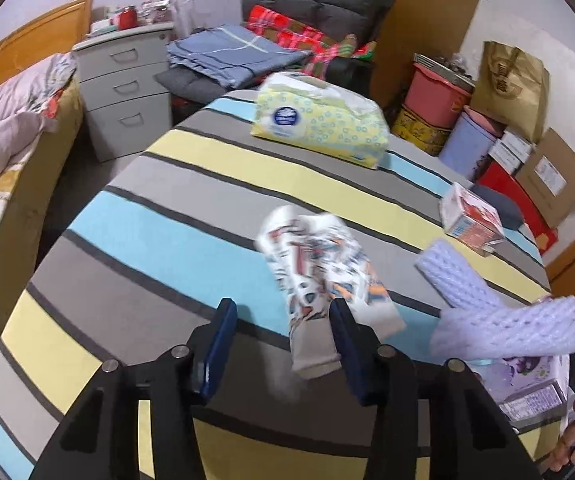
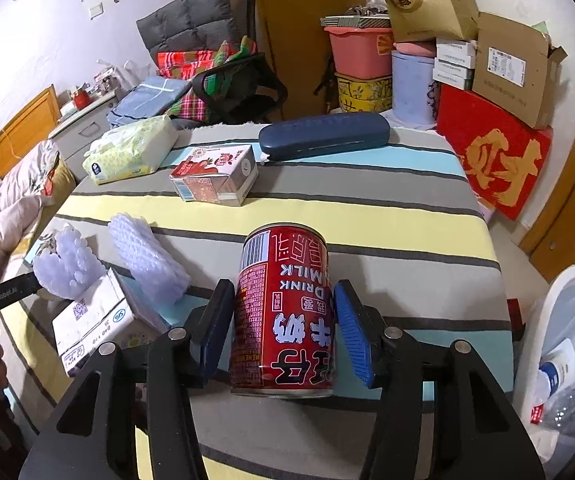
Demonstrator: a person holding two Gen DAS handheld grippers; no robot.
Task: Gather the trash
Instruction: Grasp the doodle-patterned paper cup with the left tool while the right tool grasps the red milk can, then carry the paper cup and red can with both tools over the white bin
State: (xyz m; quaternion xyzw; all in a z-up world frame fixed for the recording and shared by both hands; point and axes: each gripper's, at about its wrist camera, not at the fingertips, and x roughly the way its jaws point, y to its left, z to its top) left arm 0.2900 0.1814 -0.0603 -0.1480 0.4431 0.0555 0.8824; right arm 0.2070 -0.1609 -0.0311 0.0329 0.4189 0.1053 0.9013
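Right wrist view: red milk can [image 2: 283, 312] between the right claw [image 2: 283, 328] pads, left pad touching, right pad a sliver off; whether it is lifted off the striped bench [image 2: 407, 216] cannot be told.
Can handling: rigid, smooth metal, likely light; grip mid-body.
Left wrist view: left claw [image 1: 283, 344] wide open, holding nothing, a crumpled wrapper [image 1: 319, 272] at its right pad.
Wrapper handling: soft, light; pinch the bunched end.

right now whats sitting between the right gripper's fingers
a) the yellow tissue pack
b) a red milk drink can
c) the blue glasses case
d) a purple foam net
b: in the right wrist view the red milk drink can stands between the two fingers of the right gripper, with small gaps showing at each pad, so the jaws look open around it rather than clamped.
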